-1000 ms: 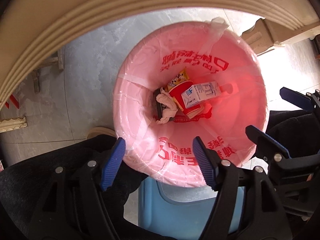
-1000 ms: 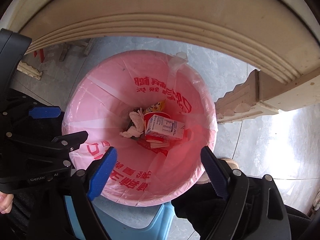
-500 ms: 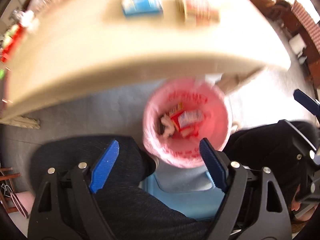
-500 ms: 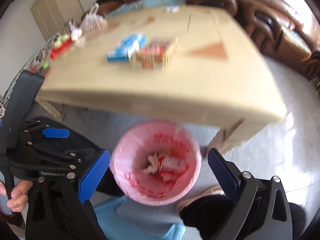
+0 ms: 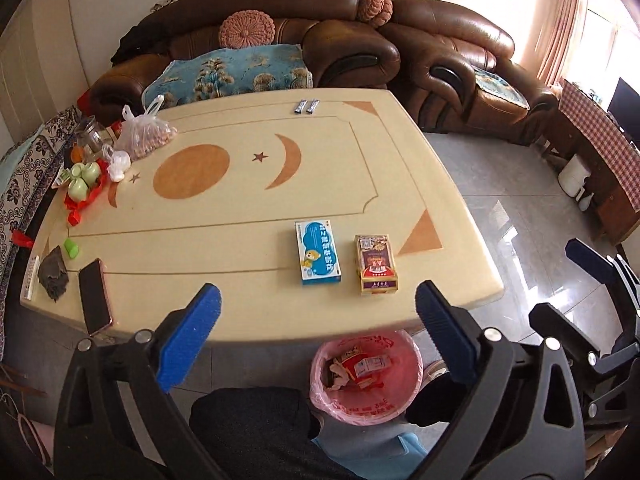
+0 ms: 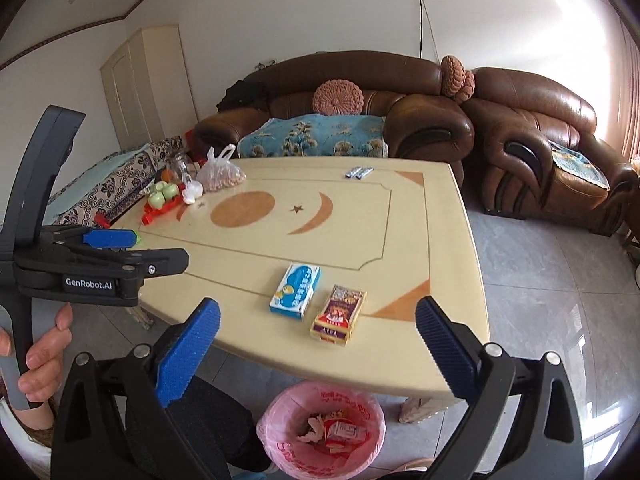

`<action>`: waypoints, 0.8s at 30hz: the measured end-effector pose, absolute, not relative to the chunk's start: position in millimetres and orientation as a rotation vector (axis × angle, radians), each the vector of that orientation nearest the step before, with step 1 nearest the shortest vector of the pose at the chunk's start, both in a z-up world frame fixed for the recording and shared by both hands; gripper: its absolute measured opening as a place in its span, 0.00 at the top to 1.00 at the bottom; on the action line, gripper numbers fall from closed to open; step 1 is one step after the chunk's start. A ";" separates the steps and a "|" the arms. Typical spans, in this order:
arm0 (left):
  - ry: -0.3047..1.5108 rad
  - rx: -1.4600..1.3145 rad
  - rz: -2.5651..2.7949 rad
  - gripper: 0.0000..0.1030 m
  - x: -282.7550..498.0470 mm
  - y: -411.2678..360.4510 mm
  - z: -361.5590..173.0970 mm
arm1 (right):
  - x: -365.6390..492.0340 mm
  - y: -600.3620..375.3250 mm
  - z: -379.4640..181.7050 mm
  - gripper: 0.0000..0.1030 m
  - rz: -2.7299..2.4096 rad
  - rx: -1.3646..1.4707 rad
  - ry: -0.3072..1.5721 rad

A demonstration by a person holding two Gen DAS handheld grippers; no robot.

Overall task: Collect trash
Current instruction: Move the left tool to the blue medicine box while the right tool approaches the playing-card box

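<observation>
A pink-lined trash bin (image 5: 366, 404) (image 6: 320, 454) stands on the floor under the near edge of the cream table (image 5: 248, 208) (image 6: 412, 240), with a milk carton, a red wrapper and a crumpled tissue inside. A blue-white box (image 5: 318, 251) (image 6: 296, 290) and a red-purple box (image 5: 376, 264) (image 6: 339, 315) lie side by side near the table's front right. My left gripper (image 5: 318, 332) is open and empty, raised above the table edge. My right gripper (image 6: 316, 338) is open and empty, to the right of the left gripper (image 6: 132, 250).
A phone (image 5: 94, 296), a dark cloth (image 5: 53, 272) and a green item (image 5: 72, 248) lie at the table's left front. A bag of nuts (image 5: 146, 136), green cups (image 5: 82, 178) and a jar stand at the far left. Two small packets (image 5: 306, 106) lie at the far edge. Brown sofas (image 5: 360, 40) stand behind.
Both grippers have risen from just above the bin, under the table edge, to well above the table. The bin now looks small and low. Both grippers stay open and empty.
</observation>
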State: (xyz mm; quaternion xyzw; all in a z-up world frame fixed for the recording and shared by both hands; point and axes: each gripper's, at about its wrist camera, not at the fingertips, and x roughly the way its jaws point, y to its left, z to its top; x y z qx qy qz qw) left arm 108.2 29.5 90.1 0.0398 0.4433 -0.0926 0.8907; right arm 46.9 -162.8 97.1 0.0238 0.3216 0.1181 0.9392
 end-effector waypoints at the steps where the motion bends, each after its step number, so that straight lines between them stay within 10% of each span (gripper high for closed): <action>1: 0.919 0.091 -0.200 0.07 110.1 26.1 93.7 | 49.8 -161.8 102.6 0.07 0.236 0.043 0.643; 24: 1.086 0.074 -0.174 0.07 204.4 23.2 23.9 | 130.2 -164.6 58.9 0.07 0.180 0.080 0.740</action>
